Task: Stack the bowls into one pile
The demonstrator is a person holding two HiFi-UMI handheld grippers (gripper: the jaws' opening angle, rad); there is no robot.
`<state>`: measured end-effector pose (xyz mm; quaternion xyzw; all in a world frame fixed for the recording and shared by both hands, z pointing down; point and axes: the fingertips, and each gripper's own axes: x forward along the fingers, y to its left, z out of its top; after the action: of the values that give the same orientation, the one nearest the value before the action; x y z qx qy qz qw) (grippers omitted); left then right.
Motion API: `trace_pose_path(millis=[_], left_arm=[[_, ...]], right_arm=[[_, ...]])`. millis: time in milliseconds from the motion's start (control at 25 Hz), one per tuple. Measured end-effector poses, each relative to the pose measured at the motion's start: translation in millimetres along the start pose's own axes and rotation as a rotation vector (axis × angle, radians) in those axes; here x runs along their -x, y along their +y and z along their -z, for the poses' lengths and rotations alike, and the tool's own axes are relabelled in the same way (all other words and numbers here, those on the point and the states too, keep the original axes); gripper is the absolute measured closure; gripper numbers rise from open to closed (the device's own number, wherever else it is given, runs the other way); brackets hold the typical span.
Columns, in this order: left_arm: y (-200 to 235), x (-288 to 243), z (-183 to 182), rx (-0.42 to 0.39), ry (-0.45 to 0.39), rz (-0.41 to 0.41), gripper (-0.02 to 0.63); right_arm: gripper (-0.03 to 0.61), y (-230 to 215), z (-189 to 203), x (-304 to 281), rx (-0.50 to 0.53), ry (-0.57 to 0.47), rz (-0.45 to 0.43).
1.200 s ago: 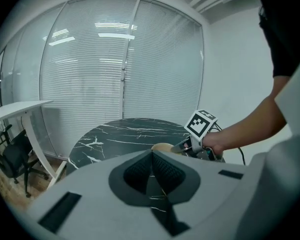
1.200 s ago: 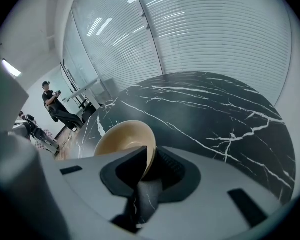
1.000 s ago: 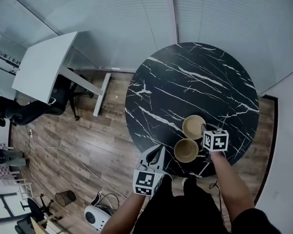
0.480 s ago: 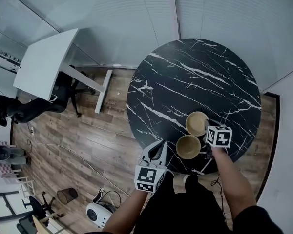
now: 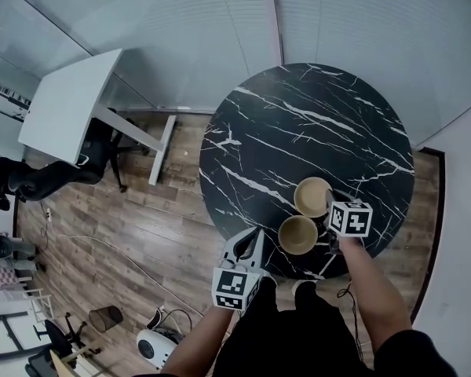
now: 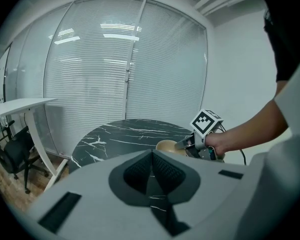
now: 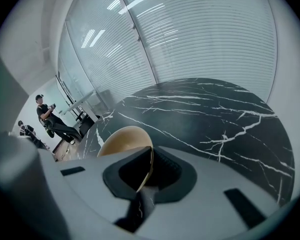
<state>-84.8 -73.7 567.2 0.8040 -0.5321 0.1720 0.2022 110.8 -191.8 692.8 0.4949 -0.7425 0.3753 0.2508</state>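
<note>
- Table [image 5: 298,124] — round, black marble with white veins; it carries both bowls near the edge closest to the person.
- Far bowl [image 5: 312,196] — tan, upright, empty, set on the table toward its right side. In the right gripper view its thin rim [image 7: 122,139] runs straight between the jaws.
- Near bowl [image 5: 298,235] — same tan colour, upright, empty. It sits just beside the far bowl, closer to the person, and is not stacked with it.
- Right gripper [image 5: 330,208] — at the right rim of the far bowl, marker cube uppermost. Its jaws [image 7: 149,169] have just been closing and now stand narrow, pinching that rim; the bowl's base is on the table.
- Left gripper [image 5: 251,246] — held at the table's near-left edge, apart from both bowls. In its own view the ribbed pads [image 6: 151,159] meet in the middle with nothing between them, so it is closed and empty.
- Desk [image 5: 67,104] — white, angled top, well left of the table on the wooden floor [image 5: 141,226].
- Office chair [image 5: 102,151] — black, beside the desk.
- Glass wall with blinds [image 5: 220,30] — curves behind the table.
</note>
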Motion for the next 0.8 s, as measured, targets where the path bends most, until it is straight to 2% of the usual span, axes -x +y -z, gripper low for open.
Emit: trace_pose_path(millis=[360,800], left_arm=[[-10,8,0,-0.012,-0.018,0.009,0.600],[-20,21,6,-0.012,-0.022,0.013,0.600]], right_arm=[[0.555,9,-25,31,-0.001,-0.089,-0.017],[0.555,39,-24,69,0.016,-0.126,-0.091]])
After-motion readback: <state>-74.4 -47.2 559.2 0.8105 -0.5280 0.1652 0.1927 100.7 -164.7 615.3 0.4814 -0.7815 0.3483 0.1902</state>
